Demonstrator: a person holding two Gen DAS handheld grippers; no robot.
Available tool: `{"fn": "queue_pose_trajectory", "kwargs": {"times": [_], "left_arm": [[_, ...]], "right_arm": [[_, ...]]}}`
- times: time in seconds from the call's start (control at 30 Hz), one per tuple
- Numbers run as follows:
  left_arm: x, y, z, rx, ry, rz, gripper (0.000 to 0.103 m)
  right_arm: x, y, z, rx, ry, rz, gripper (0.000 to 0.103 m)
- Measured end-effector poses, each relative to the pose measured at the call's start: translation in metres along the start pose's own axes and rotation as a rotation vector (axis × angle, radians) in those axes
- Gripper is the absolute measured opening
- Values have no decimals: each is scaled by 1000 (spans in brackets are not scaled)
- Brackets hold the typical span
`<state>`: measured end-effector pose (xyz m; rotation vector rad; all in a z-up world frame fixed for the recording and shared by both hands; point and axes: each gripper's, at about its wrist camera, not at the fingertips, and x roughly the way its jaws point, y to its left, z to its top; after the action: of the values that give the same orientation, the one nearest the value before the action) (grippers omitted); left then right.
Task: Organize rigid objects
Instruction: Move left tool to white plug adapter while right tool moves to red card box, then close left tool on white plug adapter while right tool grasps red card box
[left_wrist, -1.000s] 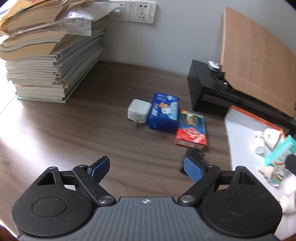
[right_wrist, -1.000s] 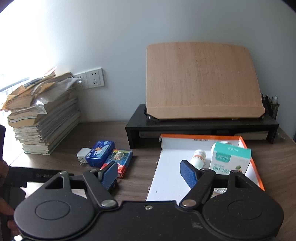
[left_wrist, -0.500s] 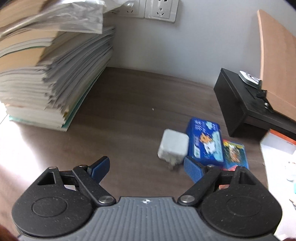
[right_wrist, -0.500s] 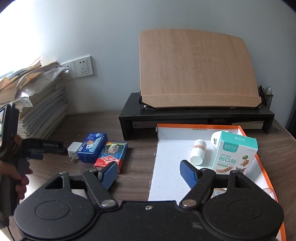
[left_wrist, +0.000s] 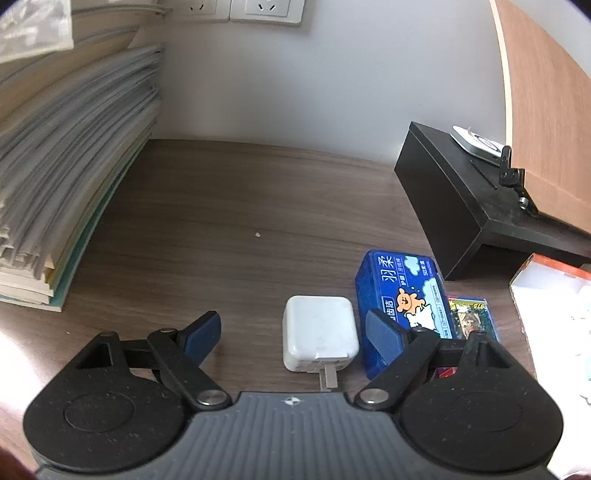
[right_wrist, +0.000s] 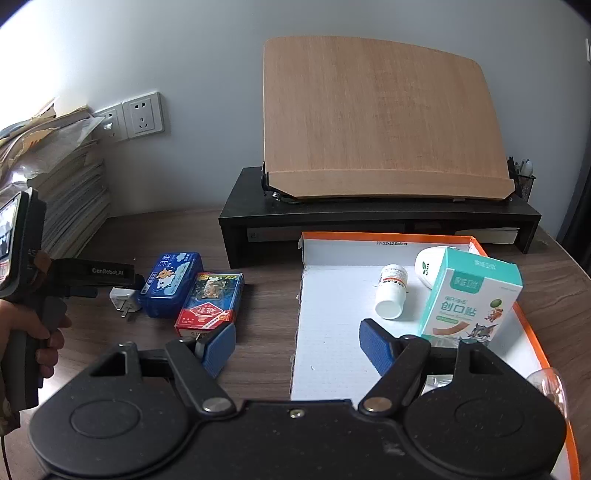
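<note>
A white plug charger (left_wrist: 319, 332) lies on the wooden desk between the fingers of my left gripper (left_wrist: 290, 323), nearer the right pad. The jaws are closing and neither pad touches it. Right of it lie a blue case (left_wrist: 406, 288) and a red card box (left_wrist: 471, 317). The right wrist view shows the same row: charger (right_wrist: 123, 297), blue case (right_wrist: 171, 282), card box (right_wrist: 210, 299), with the left gripper (right_wrist: 125, 284) reaching in. My right gripper (right_wrist: 297, 332) is open and holds nothing, over the left edge of the white, orange-rimmed box (right_wrist: 369, 251).
In the box are a pill bottle (right_wrist: 391, 291), a teal plaster carton (right_wrist: 472, 299) and a white round container (right_wrist: 428, 266). A black stand (right_wrist: 369, 218) with a wooden board (right_wrist: 376, 118) is behind. A tall paper stack (left_wrist: 55, 166) is at left. A hand (right_wrist: 33, 332) holds the left gripper.
My left gripper has moved in toward the charger, which now lies between its fingers. In the right wrist view the box and the row of objects have drawn slightly closer.
</note>
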<state>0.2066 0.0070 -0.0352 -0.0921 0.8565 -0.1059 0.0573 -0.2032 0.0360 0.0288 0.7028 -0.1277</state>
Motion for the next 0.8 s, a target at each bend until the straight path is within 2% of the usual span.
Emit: {"fn": "queue_pose_trajectory", "kwargs": {"times": [0.07, 0.13, 0.27, 0.33, 0.37, 0.4, 0.6, 0.8], "left_arm": [[1, 1, -1, 1, -6, -6, 88], [5, 3, -1, 16, 15, 4, 78], [6, 5, -5, 45, 14, 9, 73], [6, 4, -5, 62, 8, -5, 63], [6, 3, -4, 73, 5, -16, 51], [6, 2, -4, 79, 5, -30, 43], [0, 12, -5, 37, 8, -44, 42], [-18, 27, -11, -2, 3, -48, 42]], "right_arm": [[3, 3, 1, 1, 4, 0, 88], [8, 5, 2, 3, 8, 4, 88], [13, 10, 4, -3, 4, 12, 88], [16, 13, 4, -3, 11, 15, 88], [18, 14, 4, 0, 13, 17, 88], [19, 15, 5, 1, 15, 21, 88], [36, 31, 12, -23, 51, 58, 88], [72, 54, 22, -23, 117, 121, 88]]}}
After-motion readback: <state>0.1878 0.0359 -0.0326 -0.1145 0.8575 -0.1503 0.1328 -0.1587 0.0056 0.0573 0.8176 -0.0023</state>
